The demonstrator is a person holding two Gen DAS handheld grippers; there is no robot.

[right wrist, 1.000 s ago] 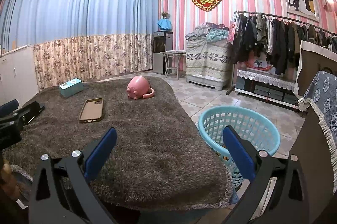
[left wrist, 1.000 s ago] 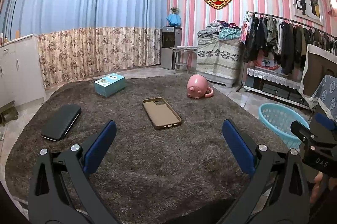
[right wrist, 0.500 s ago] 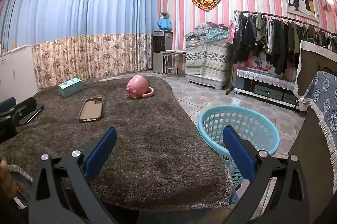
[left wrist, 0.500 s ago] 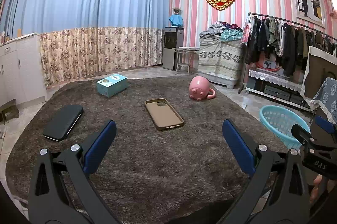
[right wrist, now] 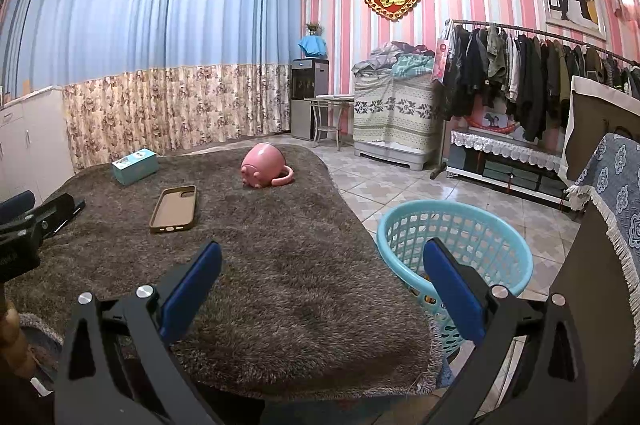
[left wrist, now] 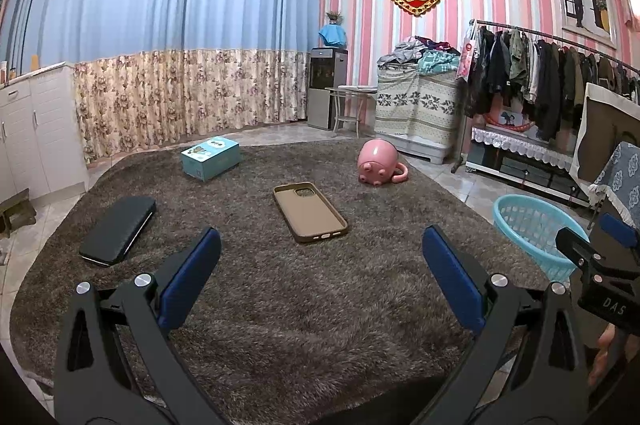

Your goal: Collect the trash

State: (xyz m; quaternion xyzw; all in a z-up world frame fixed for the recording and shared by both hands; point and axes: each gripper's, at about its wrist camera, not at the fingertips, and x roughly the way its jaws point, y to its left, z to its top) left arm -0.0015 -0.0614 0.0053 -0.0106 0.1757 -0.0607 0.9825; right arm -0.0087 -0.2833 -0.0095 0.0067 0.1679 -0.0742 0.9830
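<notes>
A shaggy brown rug (left wrist: 304, 305) covers the surface before me. On it lie a brown phone case (left wrist: 310, 211) (right wrist: 174, 209), a tipped pink pig mug (left wrist: 379, 167) (right wrist: 264, 170), a teal box (left wrist: 210, 158) (right wrist: 135, 166) and a black flat case (left wrist: 118, 231). A light blue basket (right wrist: 456, 245) (left wrist: 534, 231) stands on the tiled floor off the rug's right edge. My left gripper (left wrist: 320, 277) is open above the near rug, holding nothing. My right gripper (right wrist: 322, 285) is open too, near the rug's right edge beside the basket.
White cabinets (left wrist: 28, 133) stand at the left, and a clothes rack (left wrist: 560, 81) and a covered pile (left wrist: 420, 105) at the right. A chair with blue patterned cloth (right wrist: 616, 193) is close on the right. Each gripper appears at the edge of the other's view.
Both views have shifted slightly; the left gripper has drifted a little, so the rug's objects sit marginally further right. Both grippers stay open and nothing on the rug has moved.
</notes>
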